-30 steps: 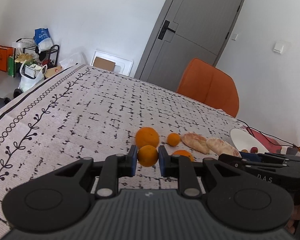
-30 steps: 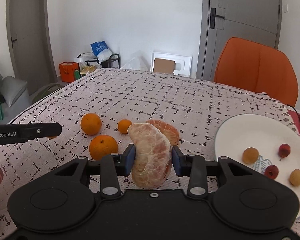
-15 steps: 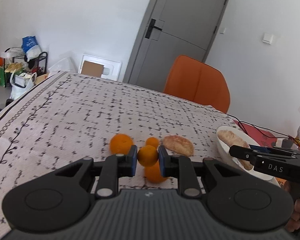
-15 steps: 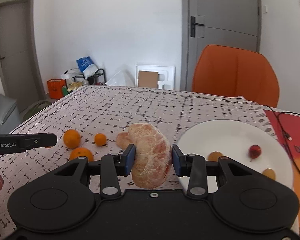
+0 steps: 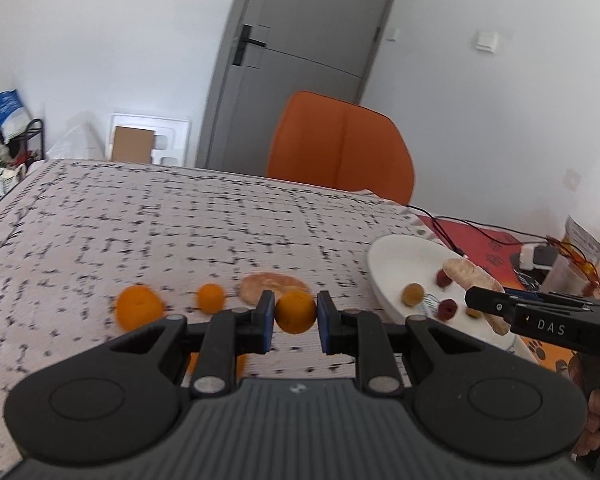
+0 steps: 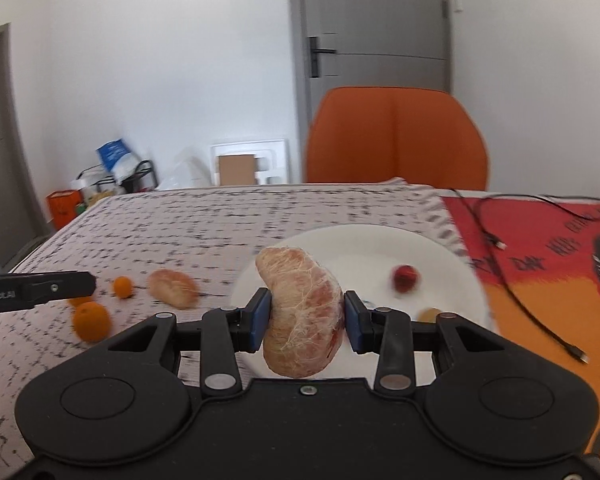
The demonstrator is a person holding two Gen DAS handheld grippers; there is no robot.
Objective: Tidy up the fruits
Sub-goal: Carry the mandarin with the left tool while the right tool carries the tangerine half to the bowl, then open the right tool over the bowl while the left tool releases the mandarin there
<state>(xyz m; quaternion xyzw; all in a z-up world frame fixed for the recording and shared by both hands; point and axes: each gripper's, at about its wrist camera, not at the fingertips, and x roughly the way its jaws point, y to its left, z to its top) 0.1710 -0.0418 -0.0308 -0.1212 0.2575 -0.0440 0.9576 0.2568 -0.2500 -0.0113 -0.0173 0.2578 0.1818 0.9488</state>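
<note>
Your left gripper [image 5: 296, 316] is clamped on a small orange [image 5: 295, 314] above the surface [image 5: 180, 220]. Your right gripper [image 6: 305, 320] grips a peeled pomelo segment [image 6: 302, 312] over the white plate [image 6: 440, 260].

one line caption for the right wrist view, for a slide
Right gripper holds a peeled pomelo segment over the white plate, oranges left on the tablecloth.

Your black left gripper body [image 5: 296, 412] hides most of an orange fruit [image 5: 216, 364] on the near tablecloth. Motion blurs the small red fruit [image 6: 405, 277] on the round white plate [image 6: 440, 256], whose near rim the right gripper body covers.
</note>
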